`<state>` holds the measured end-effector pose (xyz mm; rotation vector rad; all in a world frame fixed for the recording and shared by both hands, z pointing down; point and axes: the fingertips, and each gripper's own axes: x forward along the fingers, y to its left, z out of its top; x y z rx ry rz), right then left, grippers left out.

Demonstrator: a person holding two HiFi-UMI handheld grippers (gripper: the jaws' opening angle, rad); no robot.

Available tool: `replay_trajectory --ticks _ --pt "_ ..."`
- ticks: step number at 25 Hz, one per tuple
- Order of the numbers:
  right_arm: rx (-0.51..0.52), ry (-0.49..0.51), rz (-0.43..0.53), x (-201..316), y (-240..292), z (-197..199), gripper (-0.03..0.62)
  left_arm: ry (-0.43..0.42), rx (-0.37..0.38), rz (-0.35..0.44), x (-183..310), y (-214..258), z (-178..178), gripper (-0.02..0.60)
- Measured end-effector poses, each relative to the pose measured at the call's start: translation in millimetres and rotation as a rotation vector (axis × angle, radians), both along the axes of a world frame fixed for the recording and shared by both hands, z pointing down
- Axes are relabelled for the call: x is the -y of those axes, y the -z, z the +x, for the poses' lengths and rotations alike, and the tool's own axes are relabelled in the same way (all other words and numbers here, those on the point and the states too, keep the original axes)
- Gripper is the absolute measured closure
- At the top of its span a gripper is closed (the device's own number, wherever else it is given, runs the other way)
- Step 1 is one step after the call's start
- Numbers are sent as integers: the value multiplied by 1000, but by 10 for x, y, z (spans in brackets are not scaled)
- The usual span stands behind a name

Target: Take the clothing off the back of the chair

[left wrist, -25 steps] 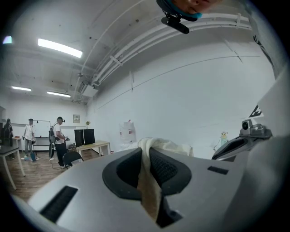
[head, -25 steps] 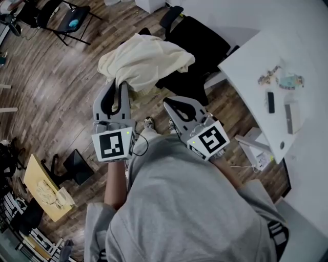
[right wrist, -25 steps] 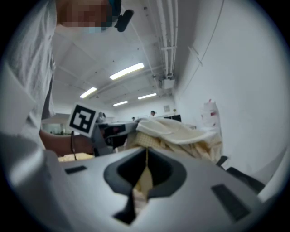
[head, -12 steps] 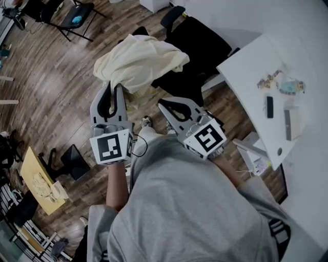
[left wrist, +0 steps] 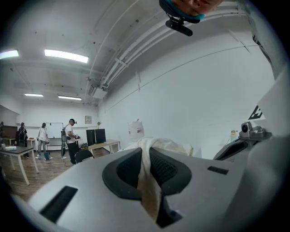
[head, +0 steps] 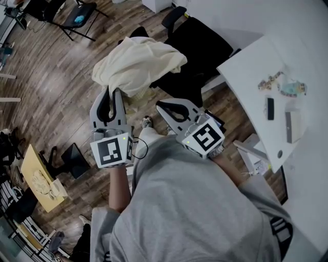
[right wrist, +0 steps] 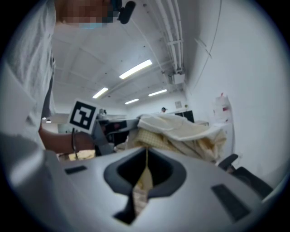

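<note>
A cream garment (head: 136, 64) hangs bunched at the left side of the black office chair (head: 200, 48), overlapping its edge; whether it rests on the chair I cannot tell. My left gripper (head: 114, 93) is shut on a fold of the cloth at its lower left. My right gripper (head: 160, 105) is shut on a lower edge of it. In the left gripper view a strip of the garment (left wrist: 147, 176) runs pinched between the jaws of the left gripper (left wrist: 146, 152). In the right gripper view the garment (right wrist: 181, 133) spreads ahead, a thin fold caught in the right gripper (right wrist: 146, 170).
A white desk (head: 307, 51) with a dark remote (head: 270, 108) and small items stands at the right. A folding chair (head: 77, 15) is at the far left, a yellow board (head: 38, 181) on the wooden floor. Several people (left wrist: 70, 138) stand far off.
The garment has shifted a little to the left, away from the chair, and both grippers have drifted slightly left with it, keeping their hold.
</note>
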<state>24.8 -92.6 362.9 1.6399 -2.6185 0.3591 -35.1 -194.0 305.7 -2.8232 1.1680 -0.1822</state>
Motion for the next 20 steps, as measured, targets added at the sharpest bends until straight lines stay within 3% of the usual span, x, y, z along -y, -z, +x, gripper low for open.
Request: replay_trajectory --ticks 20 --pt "6 91 -6 -61 -53 -10 559 100 -10 20 -110 71 -150 509"
